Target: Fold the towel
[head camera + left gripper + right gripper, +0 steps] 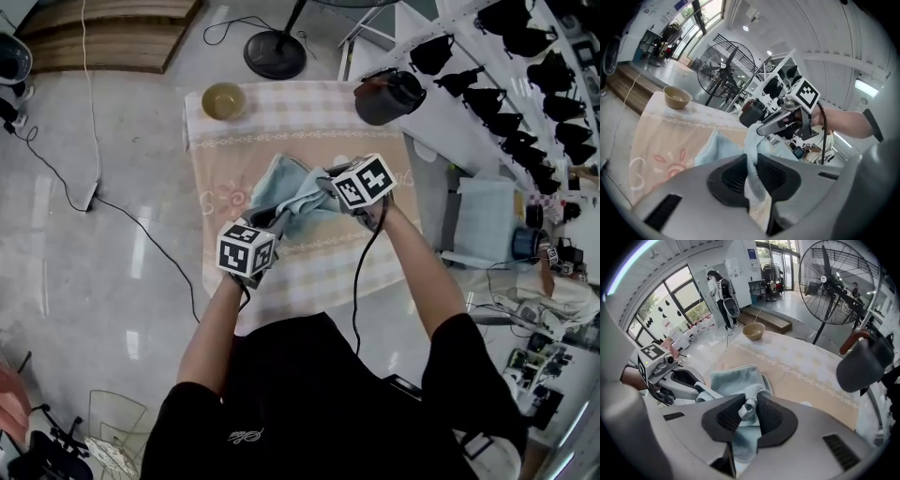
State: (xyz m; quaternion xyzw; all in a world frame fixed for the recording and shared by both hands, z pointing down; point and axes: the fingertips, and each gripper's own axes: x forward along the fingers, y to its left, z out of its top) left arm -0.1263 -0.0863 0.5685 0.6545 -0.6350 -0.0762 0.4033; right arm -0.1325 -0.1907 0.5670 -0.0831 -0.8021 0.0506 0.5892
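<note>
The table (309,117) wears a checked peach cloth. Over its middle the pale blue towel (292,202) sits bunched, drawn up at two spots. The left gripper (275,221) has its fingers (727,177) clamped on one edge of the towel, and the right gripper (325,184) pinches another fold. A bowl (224,100) stands at the far corner.

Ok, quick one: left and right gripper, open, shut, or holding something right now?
Left gripper: shut on a pinched edge of the towel.
Right gripper: shut on another part of the same towel.
</note>
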